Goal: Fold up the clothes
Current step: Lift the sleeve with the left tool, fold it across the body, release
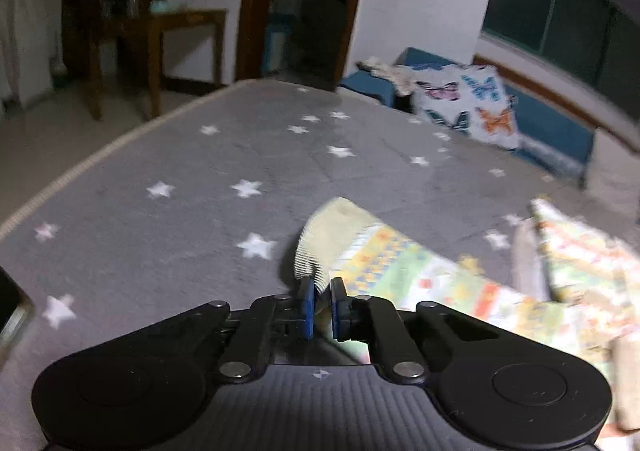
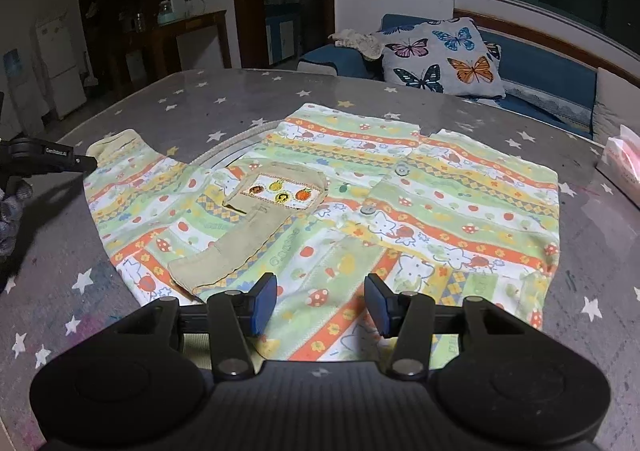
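Patterned shirt [image 2: 328, 211] spread across a star-print tabletop [image 2: 120, 291].
The left gripper [image 1: 322, 287] pinches the sleeve's ribbed cuff [image 1: 316, 247]; the right gripper [image 2: 320, 301] hovers over the near hem, fingers apart, gripping nothing.

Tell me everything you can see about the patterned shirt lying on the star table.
The shirt is a small, soft cotton-looking top with orange, green and yellow stripes printed with cats and fruit. It has grey buttons down the front and a beige pocket with a fruit panel. It lies flat, face up on the grey star-print table, one sleeve stretched out. The left gripper pinches that sleeve's ribbed beige cuff; the right gripper is open above the hem.
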Action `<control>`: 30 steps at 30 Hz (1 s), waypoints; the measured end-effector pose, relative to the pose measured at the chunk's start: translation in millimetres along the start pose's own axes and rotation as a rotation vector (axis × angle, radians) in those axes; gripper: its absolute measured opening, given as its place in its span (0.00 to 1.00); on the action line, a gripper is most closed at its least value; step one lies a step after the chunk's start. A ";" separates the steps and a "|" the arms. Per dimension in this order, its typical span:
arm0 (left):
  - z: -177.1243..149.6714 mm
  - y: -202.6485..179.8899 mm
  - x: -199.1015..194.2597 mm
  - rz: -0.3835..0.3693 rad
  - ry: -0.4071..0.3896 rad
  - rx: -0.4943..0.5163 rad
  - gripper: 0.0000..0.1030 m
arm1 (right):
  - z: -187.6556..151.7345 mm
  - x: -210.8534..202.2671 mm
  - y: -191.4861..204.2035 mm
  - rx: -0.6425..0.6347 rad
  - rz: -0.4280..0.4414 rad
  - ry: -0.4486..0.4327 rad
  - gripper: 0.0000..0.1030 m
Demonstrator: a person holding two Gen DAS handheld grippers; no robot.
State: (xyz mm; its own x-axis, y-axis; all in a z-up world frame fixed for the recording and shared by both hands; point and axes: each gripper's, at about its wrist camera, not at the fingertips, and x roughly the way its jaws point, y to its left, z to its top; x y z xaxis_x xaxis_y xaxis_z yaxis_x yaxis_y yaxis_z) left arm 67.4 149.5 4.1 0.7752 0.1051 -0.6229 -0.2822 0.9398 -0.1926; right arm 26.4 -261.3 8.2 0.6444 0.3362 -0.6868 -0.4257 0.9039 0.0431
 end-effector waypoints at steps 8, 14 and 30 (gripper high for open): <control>13.9 -69.4 -48.8 -0.272 -0.045 0.055 0.06 | -4.8 -12.5 -10.7 0.039 -0.004 -0.025 0.48; 19.3 -140.3 -81.2 -0.472 -0.060 0.127 0.06 | -13.5 -23.3 -24.8 0.081 -0.010 -0.051 0.48; -41.9 -271.5 -76.1 -0.678 0.113 0.313 0.07 | -42.9 -58.7 -83.1 0.247 -0.070 -0.123 0.48</control>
State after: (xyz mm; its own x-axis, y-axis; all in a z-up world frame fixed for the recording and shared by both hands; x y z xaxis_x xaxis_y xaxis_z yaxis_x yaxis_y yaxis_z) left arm 61.4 -127.3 72.0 0.6545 -0.5474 -0.5214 0.4229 0.8368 -0.3477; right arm -3.3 -367.5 13.8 0.7456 0.2869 -0.6015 -0.2199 0.9580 0.1843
